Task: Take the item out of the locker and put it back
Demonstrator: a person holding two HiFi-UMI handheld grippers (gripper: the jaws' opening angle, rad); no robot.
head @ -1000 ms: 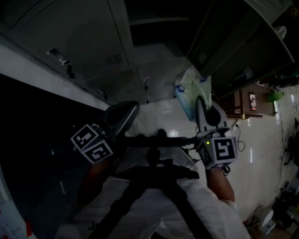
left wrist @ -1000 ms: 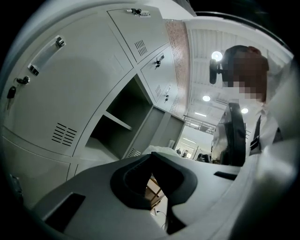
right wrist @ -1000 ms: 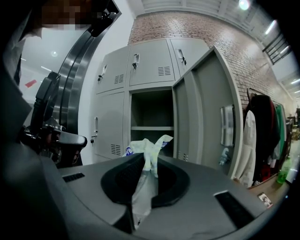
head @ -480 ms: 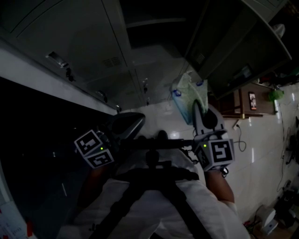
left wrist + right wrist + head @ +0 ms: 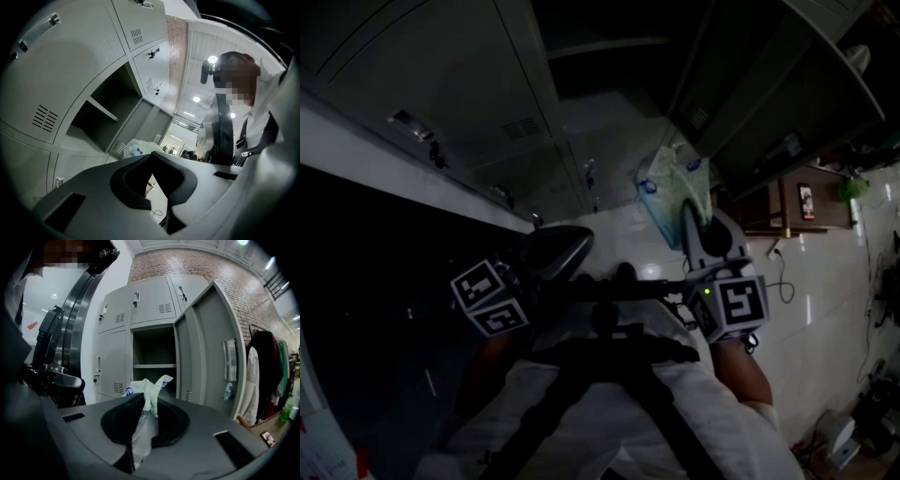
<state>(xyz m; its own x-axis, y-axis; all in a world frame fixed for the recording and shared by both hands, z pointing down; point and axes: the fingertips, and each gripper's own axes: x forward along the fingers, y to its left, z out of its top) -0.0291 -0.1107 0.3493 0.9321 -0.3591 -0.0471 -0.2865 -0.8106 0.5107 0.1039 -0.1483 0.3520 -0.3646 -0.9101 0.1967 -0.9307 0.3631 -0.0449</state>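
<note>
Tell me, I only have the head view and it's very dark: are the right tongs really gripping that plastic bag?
Observer: Yes. In the right gripper view, the right tongs are pinched shut on the gathered top of the plastic bag.
Operator: And the left tongs?
Observer: The left tongs are closed, with nothing between them.
Operator: Is the locker ready for the bag?
Observer: The locker faces the right tongs with its door swung open. The space above its shelf looks empty.
</note>
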